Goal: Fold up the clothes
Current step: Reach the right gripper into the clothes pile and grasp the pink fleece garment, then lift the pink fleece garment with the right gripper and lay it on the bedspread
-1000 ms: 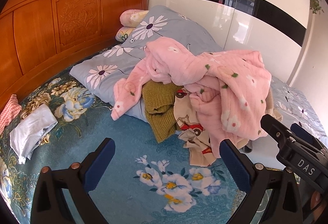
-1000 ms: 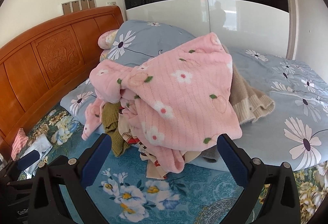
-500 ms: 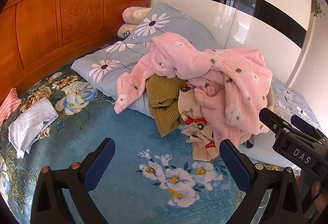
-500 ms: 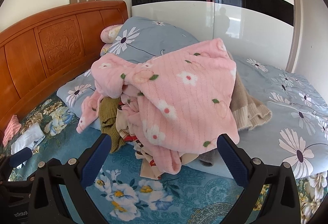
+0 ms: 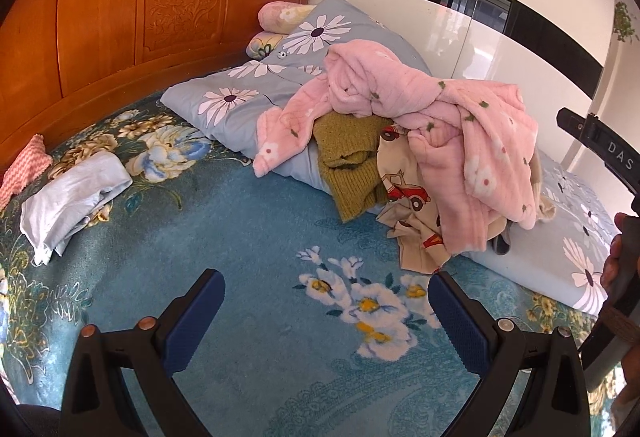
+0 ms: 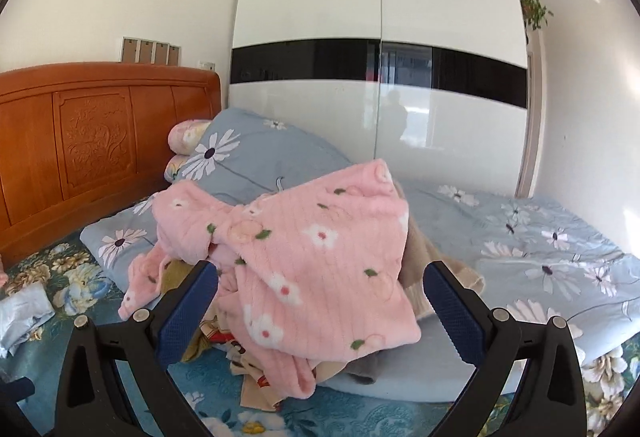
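Both claws, left claw (image 5: pixel 326 311) and right claw (image 6: pixel 320 303), gape wide and empty; grabbing the pink robe (image 6: pixel 316 265) at twelve o'clock may drag tangled clothes along.

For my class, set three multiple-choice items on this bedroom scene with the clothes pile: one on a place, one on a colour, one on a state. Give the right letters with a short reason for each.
1. Where does the pink garment lie?
A. on top of the clothes pile
B. flat on the headboard
C. inside the wardrobe

2. What colour is the knitted sweater in the pile?
A. red
B. olive green
C. black

3. How do the two grippers stand?
A. both shut on cloth
B. left shut, right open
C. both open and holding nothing

Answers:
1 A: the pink garment drapes over the other clothes.
2 B: the left wrist view shows the sweater olive green under the pink one.
3 C: the left gripper and right gripper each show fingers spread wide with nothing between them.
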